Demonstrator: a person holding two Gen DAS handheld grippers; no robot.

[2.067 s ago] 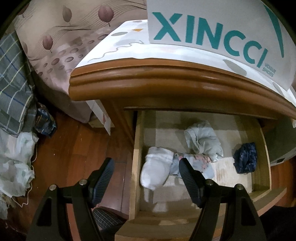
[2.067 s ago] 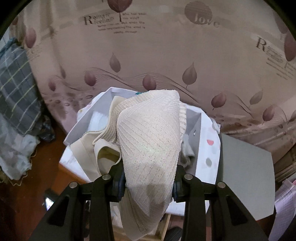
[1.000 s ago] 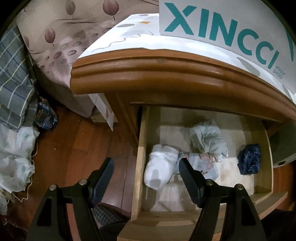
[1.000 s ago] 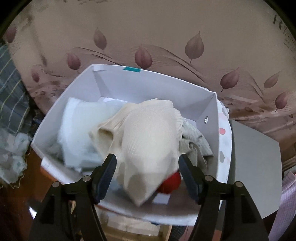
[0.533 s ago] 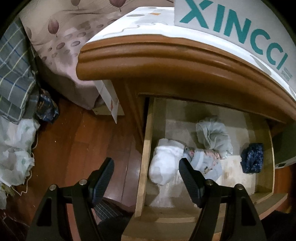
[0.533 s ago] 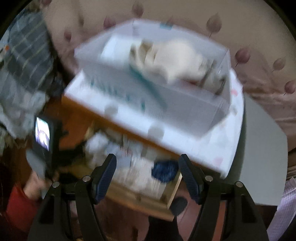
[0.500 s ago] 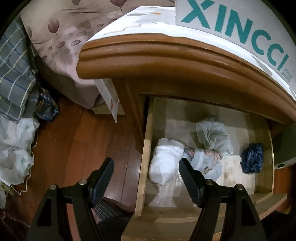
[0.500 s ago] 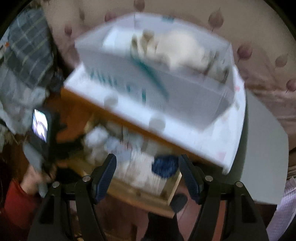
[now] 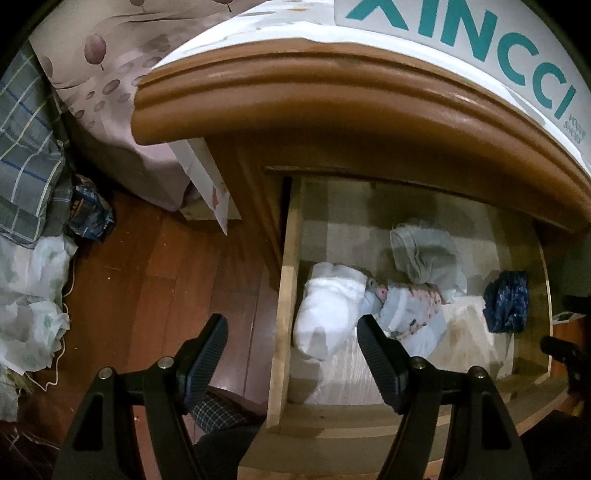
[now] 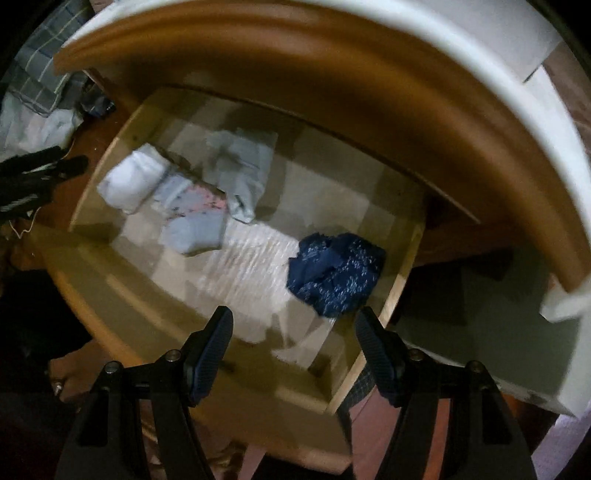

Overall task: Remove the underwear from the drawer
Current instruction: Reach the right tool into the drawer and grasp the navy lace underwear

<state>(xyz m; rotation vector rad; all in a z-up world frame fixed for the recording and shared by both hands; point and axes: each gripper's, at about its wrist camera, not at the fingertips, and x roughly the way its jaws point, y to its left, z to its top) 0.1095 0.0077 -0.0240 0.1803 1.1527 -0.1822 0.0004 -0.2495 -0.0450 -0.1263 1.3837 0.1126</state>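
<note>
Open wooden drawer (image 9: 286, 295) under a bedside cabinet top (image 9: 332, 92), four bundles of underwear inside. In the left wrist view the left gripper (image 9: 291, 343) hangs over the drawer's left wall, jaws wide, nothing between the pads. White bundle (image 9: 327, 314) sits at 12 o'clock of it, just inside the wall, touching the floral light-blue piece (image 9: 413, 314) at its 3 o'clock. Grey piece (image 9: 424, 258) lies behind that, toward the back. Navy patterned piece (image 10: 334, 267) lies apart by the right wall. In the right wrist view, blurred, the right gripper (image 10: 293, 349) is above the drawer, jaws wide and empty, navy piece at its 1 o'clock, not touched. XINCCI shoe box (image 9: 480, 33) stands on the cabinet. Wood floor (image 9: 147, 277) at 9 o'clock.
</note>
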